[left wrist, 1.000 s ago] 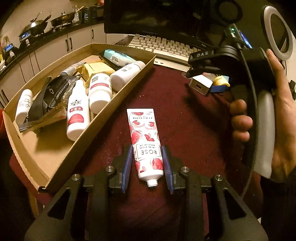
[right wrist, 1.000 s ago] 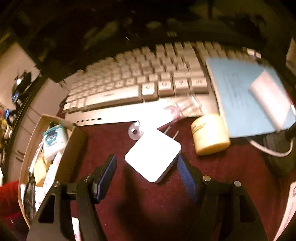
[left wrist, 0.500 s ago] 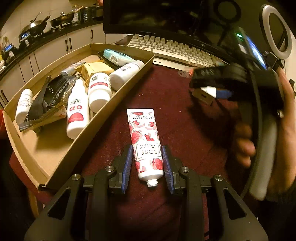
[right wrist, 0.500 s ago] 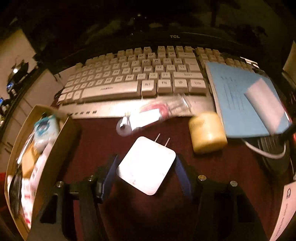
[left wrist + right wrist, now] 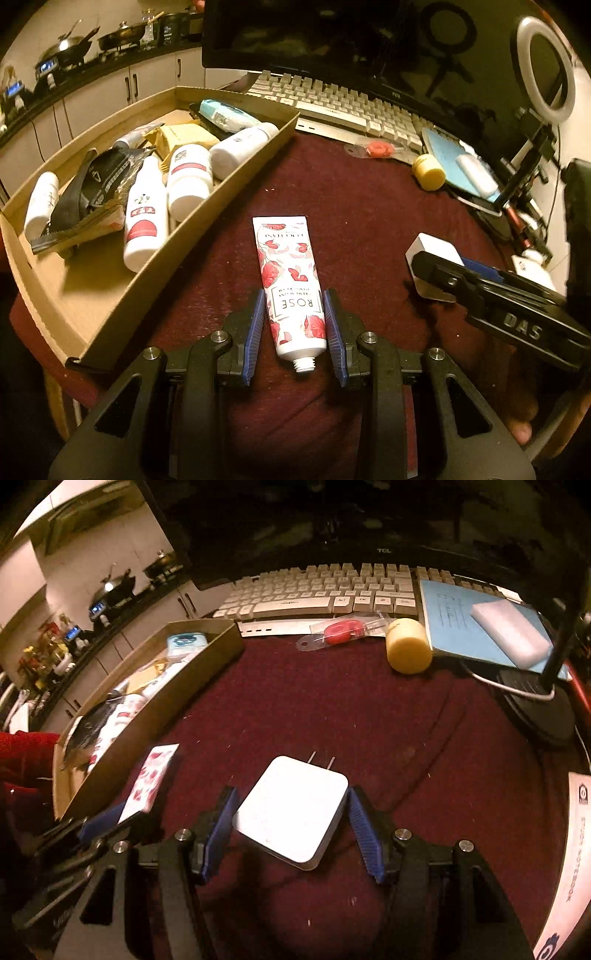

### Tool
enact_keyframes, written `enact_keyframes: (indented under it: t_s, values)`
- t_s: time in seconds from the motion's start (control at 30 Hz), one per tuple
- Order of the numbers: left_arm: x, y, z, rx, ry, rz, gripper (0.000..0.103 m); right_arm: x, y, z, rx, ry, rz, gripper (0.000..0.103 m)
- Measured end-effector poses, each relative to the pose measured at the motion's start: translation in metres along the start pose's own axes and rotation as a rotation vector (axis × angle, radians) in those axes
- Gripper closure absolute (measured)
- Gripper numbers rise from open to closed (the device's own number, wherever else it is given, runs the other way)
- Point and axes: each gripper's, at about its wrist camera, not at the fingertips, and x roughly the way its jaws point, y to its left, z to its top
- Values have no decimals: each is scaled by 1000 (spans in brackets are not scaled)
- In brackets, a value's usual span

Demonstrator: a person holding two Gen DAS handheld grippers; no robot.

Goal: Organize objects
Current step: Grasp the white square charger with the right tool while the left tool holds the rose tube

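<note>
Well, my left claw point(image 5: 295, 332) sits low in the centre of its own view, pointed down at the dark red tablecloth point(image 5: 369, 206). A rose-printed tube of cream point(image 5: 288, 280) lies flat on the cloth, with its open neck towards me and its lower end between my two blue pads. The pads run close along both of its sides, but I cannot tell whether they are pressing it or only flanking it.

To the left of the tube, just beside it, is the shallow cardboard box point(image 5: 184, 251). It stretches from the lower left to the upper middle of the frame. White bottles point(image 5: 142, 214), a black packet and other small items already lie inside.

My right claw point(image 5: 290, 797) is closing on a flat white charger point(image 5: 295, 812), low in the centre of the right view. Its two metal prongs point away from me. The charger sits cornerwise between the pads, one corner against each. From the left view it looks lifted clear of the cloth, with its shadow underneath.

Along the top of the right view lies a pale keyboard point(image 5: 317, 590). In front of it are a small yellow jar point(image 5: 408, 646) and, at the upper right, a blue notebook point(image 5: 454, 616), both well apart from the charger.
</note>
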Motion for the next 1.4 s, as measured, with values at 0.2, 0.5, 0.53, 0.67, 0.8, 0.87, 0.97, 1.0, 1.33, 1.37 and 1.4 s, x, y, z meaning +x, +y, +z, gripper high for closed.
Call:
enact_keyframes:
  t_s: [0.2, 0.5, 0.53, 0.67, 0.8, 0.87, 0.97, 1.0, 1.33, 1.37, 1.4]
  values:
    - [-1, -13, -2, 28, -1, 28, 72, -7, -4, -4, -7, -4, 30, 49]
    - [0, -16, -7, 55, 7, 64, 71, -5, -2, -7, -1, -3, 1, 48]
    - [0, -16, -7, 57, 7, 62, 71, -5, -1, -7, -8, -2, -5, 49]
    - [0, -16, -8, 74, 4, 61, 71, -11, -3, -8, -3, -17, -20, 54]
    - [1, -19, -9, 93, -3, 72, 71, -12, -8, -8, 24, -17, -17, 55]
    - [1, -19, -10, 95, -3, 76, 71, -9, -6, -8, 21, -4, -33, 53]
    - [1, -21, -10, 106, -4, 86, 71, -6, -1, -9, -21, -11, -68, 53]
    - [1, -22, -10, 115, -3, 96, 71, -5, 1, -10, -40, -14, -78, 54]
    - [-5, -35, -10, 162, -38, 181, 72, -13, -9, -9, -20, -37, 37, 56]
    - [-8, -39, -9, 174, -47, 191, 72, -14, -9, -8, -21, -36, 48, 56]
    - [-12, -41, -9, 179, -53, 197, 72, -16, -8, -8, -22, -37, 55, 56]
